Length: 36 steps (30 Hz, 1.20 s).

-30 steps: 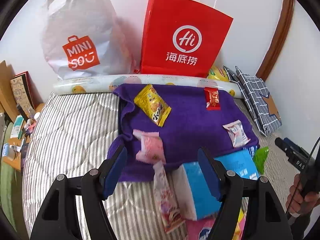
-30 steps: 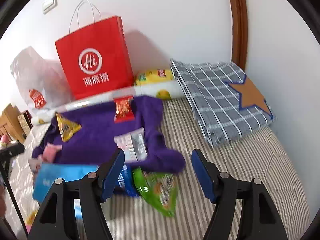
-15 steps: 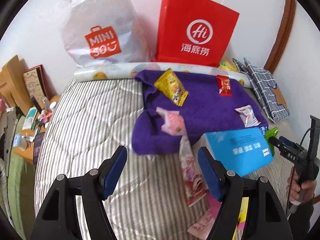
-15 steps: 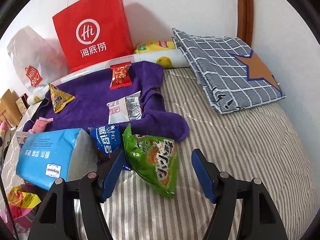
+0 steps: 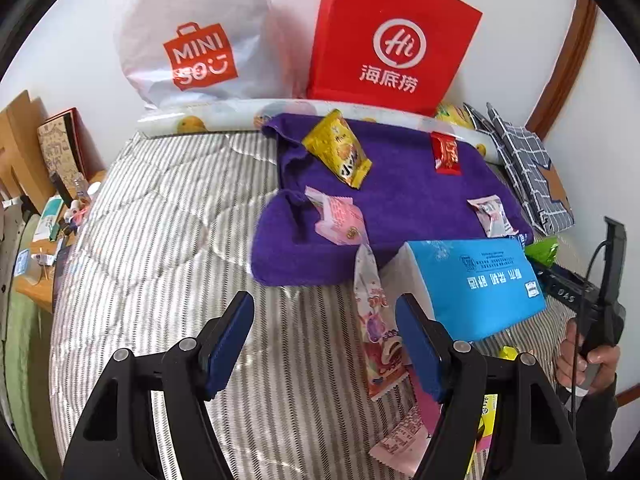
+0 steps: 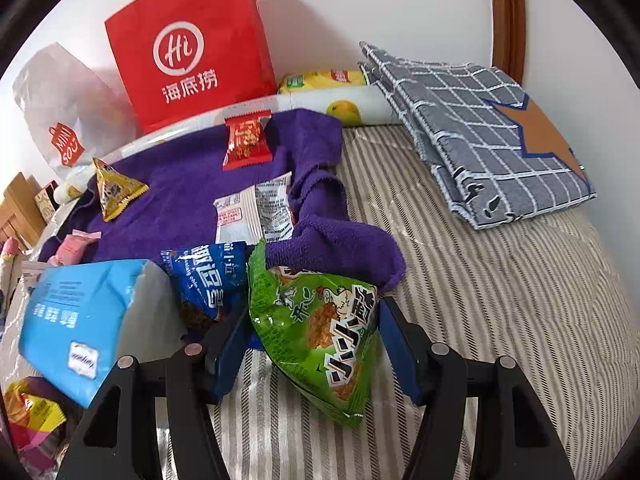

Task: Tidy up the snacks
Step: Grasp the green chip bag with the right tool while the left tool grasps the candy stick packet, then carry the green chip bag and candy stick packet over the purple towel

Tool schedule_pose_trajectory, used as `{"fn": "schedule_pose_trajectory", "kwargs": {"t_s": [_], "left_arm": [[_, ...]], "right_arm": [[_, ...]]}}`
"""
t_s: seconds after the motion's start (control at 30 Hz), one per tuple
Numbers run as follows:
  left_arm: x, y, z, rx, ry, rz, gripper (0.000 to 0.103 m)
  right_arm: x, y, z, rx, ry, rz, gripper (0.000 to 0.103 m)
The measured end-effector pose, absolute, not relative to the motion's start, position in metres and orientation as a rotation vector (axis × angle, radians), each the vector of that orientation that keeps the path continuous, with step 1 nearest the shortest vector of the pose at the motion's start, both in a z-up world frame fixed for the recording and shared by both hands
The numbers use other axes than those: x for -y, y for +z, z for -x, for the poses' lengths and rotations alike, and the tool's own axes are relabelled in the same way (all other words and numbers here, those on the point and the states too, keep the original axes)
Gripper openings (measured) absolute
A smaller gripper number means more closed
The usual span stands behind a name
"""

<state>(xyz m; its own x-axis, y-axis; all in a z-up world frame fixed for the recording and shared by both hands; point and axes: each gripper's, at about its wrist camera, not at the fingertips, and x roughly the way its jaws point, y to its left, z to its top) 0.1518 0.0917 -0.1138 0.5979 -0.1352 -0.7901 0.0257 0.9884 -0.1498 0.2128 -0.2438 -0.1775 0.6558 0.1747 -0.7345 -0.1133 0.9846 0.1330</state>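
While its jaws close around the green snack bag [image 6: 316,332], right gripper [image 6: 312,344] tilted downward, contact seemingly unmade, left gripper [image 5: 324,344] wide, empty.

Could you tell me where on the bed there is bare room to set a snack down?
Free: the striped quilt left of the purple towel, and the quilt between the towel and the checked cloth. Crowded: the towel itself and the pile around the blue pack, where the green bag sits between the right tool's fingers.

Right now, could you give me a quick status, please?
Right gripper closing around green snack bag. Left gripper open, empty. Blue packet crowds left.
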Motion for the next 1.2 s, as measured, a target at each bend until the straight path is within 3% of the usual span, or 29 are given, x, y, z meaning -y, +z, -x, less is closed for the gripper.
{"fn": "schedule_pose_trajectory", "kwargs": {"t_s": [0.4, 0.6, 0.73, 1.2], "left_arm": [[-0.071, -0.149, -0.165, -0.990, -0.154, 0.125, 0.071], [-0.067, -0.161, -0.172, -1.011, -0.186, 0.156, 0.050], [-0.062, -0.159, -0.171, -1.002, -0.224, 0.161, 0.028], [-0.076, -0.133, -0.143, -0.914, -0.190, 0.143, 0.026]], "right_arm": [[0.258, -0.139, -0.160, -0.768, 0.147, -0.102, 0.061], [0.255, -0.127, -0.141, -0.736, 0.153, -0.088, 0.061], [0.252, -0.126, -0.137, -0.737, 0.160, -0.081, 0.061], [0.242, -0.124, -0.122, -0.735, 0.178, -0.098, 0.061]]}}
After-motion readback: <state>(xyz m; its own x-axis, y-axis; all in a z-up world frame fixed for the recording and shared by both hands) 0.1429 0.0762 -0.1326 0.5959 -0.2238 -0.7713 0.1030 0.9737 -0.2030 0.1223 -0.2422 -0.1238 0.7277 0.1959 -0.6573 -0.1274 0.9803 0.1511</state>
